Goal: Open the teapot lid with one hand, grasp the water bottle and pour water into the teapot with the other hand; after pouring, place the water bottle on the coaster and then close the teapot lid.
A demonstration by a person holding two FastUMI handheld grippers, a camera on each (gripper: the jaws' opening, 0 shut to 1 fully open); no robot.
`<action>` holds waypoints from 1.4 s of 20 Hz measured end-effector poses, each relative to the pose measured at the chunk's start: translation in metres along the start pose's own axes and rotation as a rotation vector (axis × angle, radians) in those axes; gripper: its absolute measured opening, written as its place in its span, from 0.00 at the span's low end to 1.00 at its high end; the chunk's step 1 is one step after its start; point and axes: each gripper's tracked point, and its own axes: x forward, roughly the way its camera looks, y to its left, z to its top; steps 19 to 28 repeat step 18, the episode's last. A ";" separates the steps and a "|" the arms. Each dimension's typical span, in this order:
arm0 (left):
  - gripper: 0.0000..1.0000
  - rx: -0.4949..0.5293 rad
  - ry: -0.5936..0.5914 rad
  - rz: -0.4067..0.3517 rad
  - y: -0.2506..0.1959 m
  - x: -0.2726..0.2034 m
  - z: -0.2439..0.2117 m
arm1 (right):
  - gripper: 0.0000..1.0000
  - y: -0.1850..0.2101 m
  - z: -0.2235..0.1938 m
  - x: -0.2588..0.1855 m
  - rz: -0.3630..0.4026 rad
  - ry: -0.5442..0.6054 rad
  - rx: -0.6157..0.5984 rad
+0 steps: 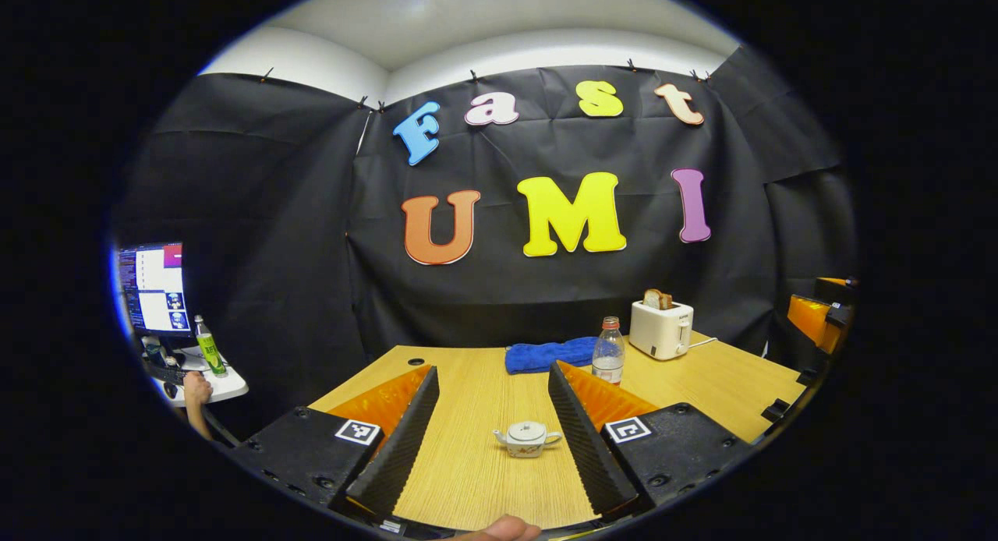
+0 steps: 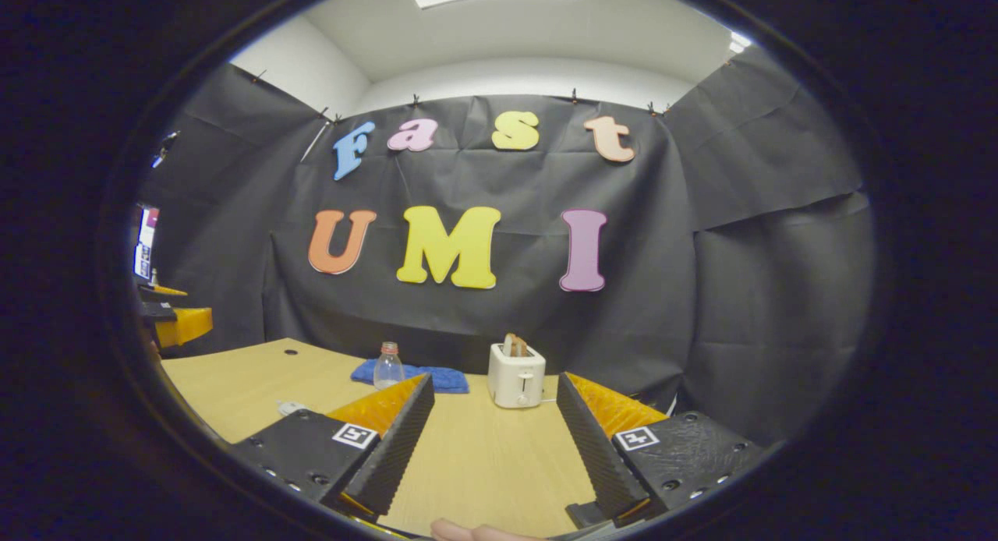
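Fingers (image 1: 405,440) apart, teapot (image 1: 527,438) spout leftward.

Wooden table (image 1: 725,385) carries teapot (image 1: 527,438), water bottle (image 1: 608,351), blue cloth (image 1: 546,355), toaster (image 1: 661,328).

Left gripper (image 1: 491,436), right gripper (image 2: 491,440) — black bodies, screws, square coded markers, ridged jaws.

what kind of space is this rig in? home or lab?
Most likely a lab recording booth, not a home. Black cloth drapes the walls around one wooden table with staged props: a teapot, a water bottle and a toaster. A monitor stands at a side desk.
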 end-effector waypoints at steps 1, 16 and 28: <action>0.89 0.004 -0.002 0.002 0.000 0.001 0.000 | 0.95 0.002 -0.001 0.000 0.006 0.000 0.003; 0.89 0.031 -0.005 -0.004 -0.012 0.012 -0.009 | 0.95 0.008 -0.016 0.015 0.006 0.032 -0.035; 0.89 0.024 -0.006 0.005 -0.009 0.013 -0.009 | 0.95 0.009 -0.020 0.017 0.004 0.041 -0.038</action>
